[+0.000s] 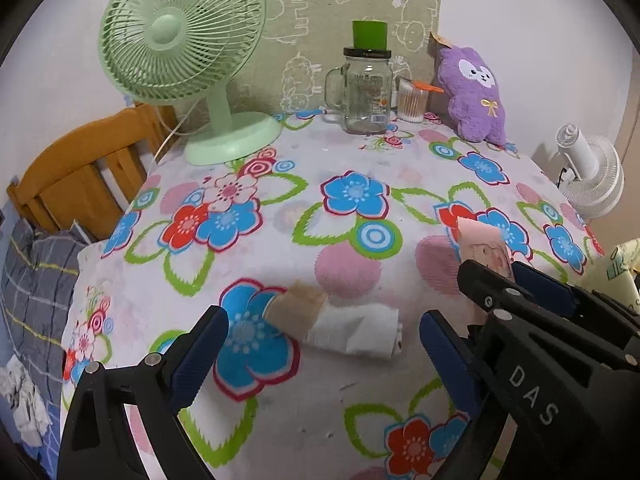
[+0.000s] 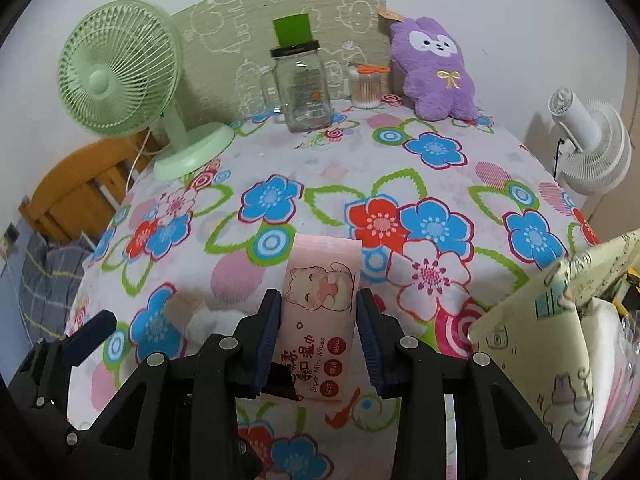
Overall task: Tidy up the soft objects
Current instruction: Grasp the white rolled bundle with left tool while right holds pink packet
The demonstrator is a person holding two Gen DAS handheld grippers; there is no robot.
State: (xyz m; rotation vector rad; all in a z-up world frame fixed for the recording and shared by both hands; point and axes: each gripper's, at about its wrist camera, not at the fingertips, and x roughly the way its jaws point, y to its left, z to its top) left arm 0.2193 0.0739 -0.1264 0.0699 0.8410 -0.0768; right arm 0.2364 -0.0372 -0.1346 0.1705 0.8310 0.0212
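My right gripper [image 2: 318,308] is shut on a pink pack of wet wipes [image 2: 320,300] with a cat print, held above the flowered tablecloth [image 2: 400,168]. The pack also shows in the left wrist view [image 1: 486,250], clamped by the right gripper [image 1: 500,276]. My left gripper [image 1: 324,340] is open, its fingers either side of a rolled white and beige sock [image 1: 340,324] lying on the cloth. A purple plush toy [image 1: 474,94] [image 2: 436,68] leans against the back wall at the right.
A green desk fan [image 1: 184,52] [image 2: 120,76] stands at the back left. A glass jar with a green cap [image 1: 366,88] [image 2: 302,84] and a cotton swab cup [image 1: 412,100] [image 2: 366,88] stand at the back. A yellow-patterned fabric bin [image 2: 552,340] is at the right. A white fan [image 2: 588,148] is beyond the table edge.
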